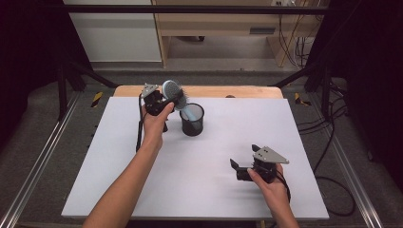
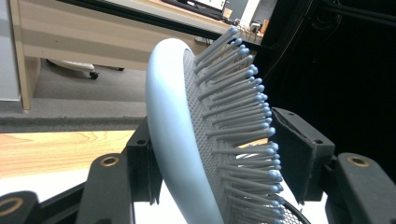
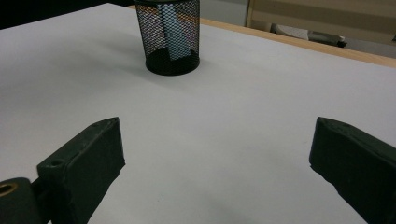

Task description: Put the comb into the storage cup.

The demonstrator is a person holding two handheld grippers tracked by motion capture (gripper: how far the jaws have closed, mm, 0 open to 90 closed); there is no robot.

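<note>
- Pale blue plastic is what you are working with: the hairbrush [image 1: 174,92] is sitting between the jaws of your left gripper [image 1: 164,100], its head up in the air and its bristles facing the right-hand jaw in the left gripper view.
- Your left gripper's jaws are standing only partly open around the brush head [image 2: 187,140]; the left jaw is lying against the smooth back, while the bristle tips are reaching just to the right jaw, and you cannot tell from here whether that pad is pressing on them.
- The brush handle is running down and to the right into the black mesh cup [image 1: 192,119], its end showing through the mesh in the right gripper view [image 3: 173,32].
- That cup is standing upright on the white worktop [image 1: 199,190], nearer the far edge than the near one and a little left of the middle.
- Your right gripper [image 1: 241,167] is hovering low near the near right corner, well apart from the cup.
- Its jaws are spreading wide with nothing between them, just bare worktop [image 3: 224,140] below.
</note>
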